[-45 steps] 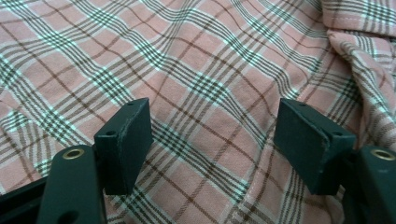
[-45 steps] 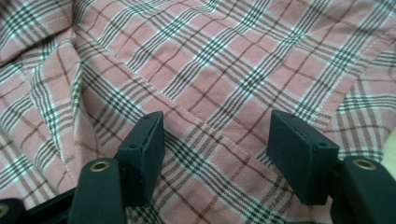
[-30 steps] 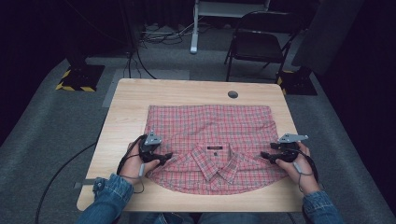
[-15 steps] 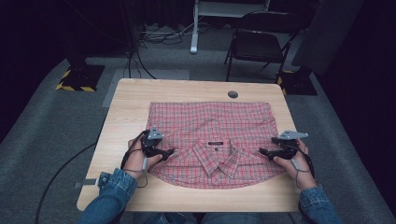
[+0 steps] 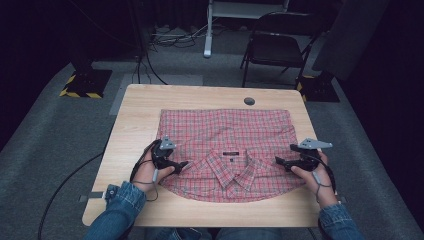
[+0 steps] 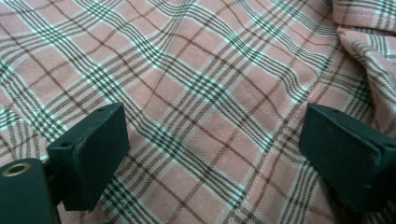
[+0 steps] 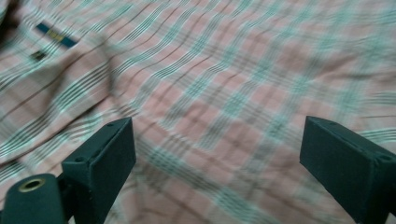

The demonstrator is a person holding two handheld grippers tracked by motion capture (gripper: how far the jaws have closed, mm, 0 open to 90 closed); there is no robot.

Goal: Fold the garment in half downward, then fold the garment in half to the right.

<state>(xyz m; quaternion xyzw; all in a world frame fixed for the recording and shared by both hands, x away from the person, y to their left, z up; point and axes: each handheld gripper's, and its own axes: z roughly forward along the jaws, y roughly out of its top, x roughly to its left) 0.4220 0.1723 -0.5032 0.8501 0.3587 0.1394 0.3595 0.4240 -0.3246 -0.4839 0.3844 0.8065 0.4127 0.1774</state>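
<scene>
A red-and-white plaid cotton shirt (image 5: 225,150) lies folded flat on the light wooden table (image 5: 135,115), its collar (image 5: 231,167) toward the person's side and its rounded near edge just short of the table's front rim. The left claw (image 5: 181,165), held in the person's left hand (image 5: 147,170), rests at the shirt's left edge and points inward across the cloth; the right claw (image 5: 280,162), held in the right hand (image 5: 310,172), sits at the shirt's right edge and points inward likewise. Both claws have just been opening and now stand wide apart, with cloth lying beneath the gap and nothing pinched between the pads. In the left gripper view, the shirt (image 6: 210,84) spreads smooth under the left claw (image 6: 212,149), with a raised fold at upper right. In the right gripper view, somewhat blurred, the shirt (image 7: 224,84) lies under the right claw (image 7: 217,163), and a dark blue neck label (image 7: 56,35) appears at upper left.
</scene>
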